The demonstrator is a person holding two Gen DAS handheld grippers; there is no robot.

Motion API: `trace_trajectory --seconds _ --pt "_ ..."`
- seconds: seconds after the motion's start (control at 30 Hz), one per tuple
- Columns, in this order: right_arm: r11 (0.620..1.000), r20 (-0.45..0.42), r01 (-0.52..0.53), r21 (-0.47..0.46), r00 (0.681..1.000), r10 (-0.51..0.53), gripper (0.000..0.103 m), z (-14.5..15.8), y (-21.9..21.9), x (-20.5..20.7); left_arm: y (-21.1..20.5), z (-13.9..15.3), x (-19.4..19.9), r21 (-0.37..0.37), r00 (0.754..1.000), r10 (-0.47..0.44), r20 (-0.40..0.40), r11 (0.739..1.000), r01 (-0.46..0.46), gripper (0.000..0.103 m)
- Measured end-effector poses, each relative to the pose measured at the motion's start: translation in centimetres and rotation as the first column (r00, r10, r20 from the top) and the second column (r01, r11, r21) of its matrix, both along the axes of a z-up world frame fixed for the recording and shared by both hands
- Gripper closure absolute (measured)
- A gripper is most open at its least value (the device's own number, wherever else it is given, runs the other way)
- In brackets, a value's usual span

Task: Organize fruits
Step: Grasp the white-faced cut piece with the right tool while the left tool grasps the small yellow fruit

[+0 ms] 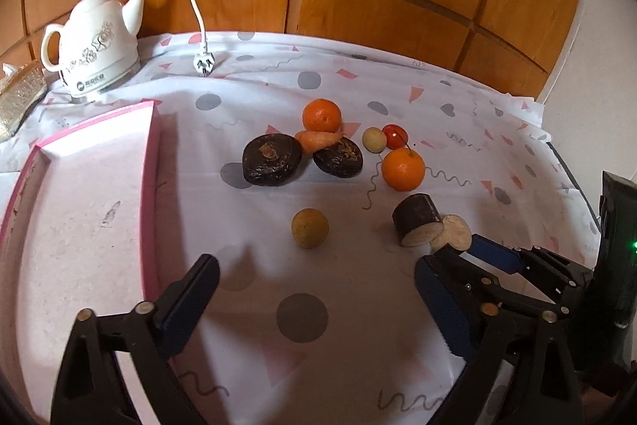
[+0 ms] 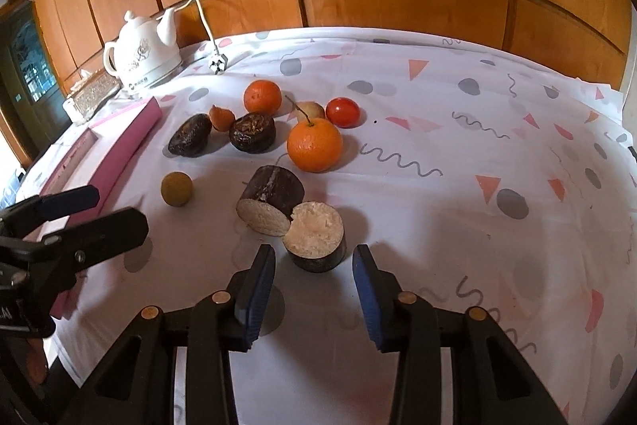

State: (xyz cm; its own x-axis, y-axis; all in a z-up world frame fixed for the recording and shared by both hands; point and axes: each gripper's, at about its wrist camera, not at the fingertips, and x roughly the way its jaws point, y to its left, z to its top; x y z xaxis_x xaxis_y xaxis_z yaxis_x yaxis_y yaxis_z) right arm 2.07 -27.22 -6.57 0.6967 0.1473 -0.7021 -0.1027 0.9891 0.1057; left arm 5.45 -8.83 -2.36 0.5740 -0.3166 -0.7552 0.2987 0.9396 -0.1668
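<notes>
Right hand-held gripper [image 2: 314, 283] hovers with jaws spread and empty, the near cut dark fruit piece [image 2: 315, 237] just ahead between its fingertips, cut face up. I keep the left hand-held gripper [image 1: 314, 285] wide open and empty too, farther from that piece, beside the pink tray [image 1: 148, 186] at left.

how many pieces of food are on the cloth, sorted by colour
Round orange fruits: 2
Small orange pointed piece: 1
Round red fruit: 1
Round yellowish-tan fruits: 2
Dark wrinkled discs: 2
Dark-skinned cut cylinders with pale faces: 2
Total: 10
</notes>
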Motion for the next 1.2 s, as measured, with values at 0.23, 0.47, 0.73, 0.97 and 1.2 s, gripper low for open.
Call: trace_trajectory --seconds 0.23,0.47,0.73,0.97,1.2 --pt "0.999 0.011 -0.009 -0.053 1.0 0.009 0.069 -0.4 0.2 0.5 -0.3 -0.8 1.5 -0.027 0.999 -0.003 -0.047 1.0 0.002 0.024" --pt "0.997 0.035 0.021 -0.075 0.999 -0.018 0.071 -0.5 -0.7 0.3 -0.7 -1.3 2.7 -0.011 0.998 0.017 -0.056 1.0 -0.017 0.034" --pt "0.997 0.058 0.047 -0.069 0.997 -0.043 0.071 -0.8 -1.2 0.2 -1.9 -2.3 4.0 0.071 0.998 0.043 -0.036 0.997 -0.04 0.063" --pt "0.997 0.061 0.05 -0.055 0.997 -0.047 0.071 -1.0 -1.3 0.2 -2.5 -3.0 3.5 0.12 0.998 0.04 0.049 0.992 -0.045 0.078" --pt "0.996 0.061 0.051 -0.073 0.997 -0.047 0.071 -1.0 -1.1 0.2 -2.8 -3.3 3.3 0.129 0.996 0.046 0.079 0.99 -0.056 0.078"
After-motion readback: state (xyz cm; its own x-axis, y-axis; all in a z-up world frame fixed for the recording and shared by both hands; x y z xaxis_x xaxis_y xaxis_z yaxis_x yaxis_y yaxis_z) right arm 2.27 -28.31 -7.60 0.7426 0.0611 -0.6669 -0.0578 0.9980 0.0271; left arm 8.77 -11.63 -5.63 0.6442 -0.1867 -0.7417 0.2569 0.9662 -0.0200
